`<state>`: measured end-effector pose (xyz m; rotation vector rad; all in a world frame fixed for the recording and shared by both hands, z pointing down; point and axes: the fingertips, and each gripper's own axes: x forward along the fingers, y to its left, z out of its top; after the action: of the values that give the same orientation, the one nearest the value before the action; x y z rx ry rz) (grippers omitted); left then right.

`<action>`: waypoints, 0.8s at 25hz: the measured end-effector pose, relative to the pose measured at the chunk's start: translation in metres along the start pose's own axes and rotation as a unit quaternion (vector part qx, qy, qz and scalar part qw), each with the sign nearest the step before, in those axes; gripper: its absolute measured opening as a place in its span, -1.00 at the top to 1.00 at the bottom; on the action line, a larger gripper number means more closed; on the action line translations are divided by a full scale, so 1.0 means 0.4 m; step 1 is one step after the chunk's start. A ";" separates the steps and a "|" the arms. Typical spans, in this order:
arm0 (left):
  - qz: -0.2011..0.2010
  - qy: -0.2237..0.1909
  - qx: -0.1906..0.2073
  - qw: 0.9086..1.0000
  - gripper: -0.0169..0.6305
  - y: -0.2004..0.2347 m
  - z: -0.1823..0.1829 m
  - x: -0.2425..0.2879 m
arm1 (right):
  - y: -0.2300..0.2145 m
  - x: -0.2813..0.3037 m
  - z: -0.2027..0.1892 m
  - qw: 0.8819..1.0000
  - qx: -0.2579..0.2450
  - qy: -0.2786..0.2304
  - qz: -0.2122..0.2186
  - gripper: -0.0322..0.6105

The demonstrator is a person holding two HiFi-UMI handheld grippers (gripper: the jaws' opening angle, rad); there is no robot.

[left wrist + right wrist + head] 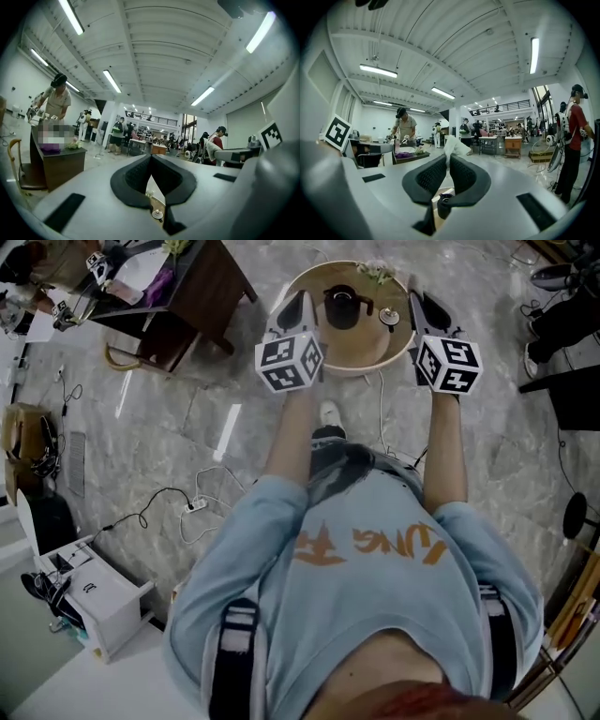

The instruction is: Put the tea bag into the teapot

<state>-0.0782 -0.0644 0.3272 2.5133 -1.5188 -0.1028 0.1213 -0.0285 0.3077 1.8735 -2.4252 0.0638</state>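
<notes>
Left gripper (300, 302) and right gripper (420, 304) — pale grey shells, black ribbed jaws, each cube white with black square markers. Tea bag (453, 146) at my right jaws is white. Teapot (342, 307) black, on a tan wood tabletop (361, 348) with a cream rim. Small cup (390, 317) white. Floor (187, 418) grey marble, pale veins. My shirt (375, 596) light blue with orange print; shoulder straps (234, 652) black with white bands. Desk (202, 292) dark brown — cabinet (108, 601) white.
</notes>
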 end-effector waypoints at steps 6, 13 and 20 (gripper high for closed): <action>0.009 -0.017 -0.008 1.000 0.87 0.158 0.036 0.141 | 0.037 0.224 0.048 0.999 -0.026 -0.001 0.019 0.79; 0.004 0.018 -0.008 1.000 0.87 0.306 -0.027 0.326 | 0.087 0.471 -0.038 0.997 -0.026 0.047 0.052 0.79; 0.010 0.049 -0.006 0.999 0.87 0.393 -0.056 0.479 | 0.012 0.597 -0.087 0.997 -0.009 0.077 0.027 0.79</action>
<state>-0.1212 -0.3009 0.3906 2.4553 -1.4995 0.0133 0.0578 -0.2548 0.3629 1.7265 -2.3654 0.1808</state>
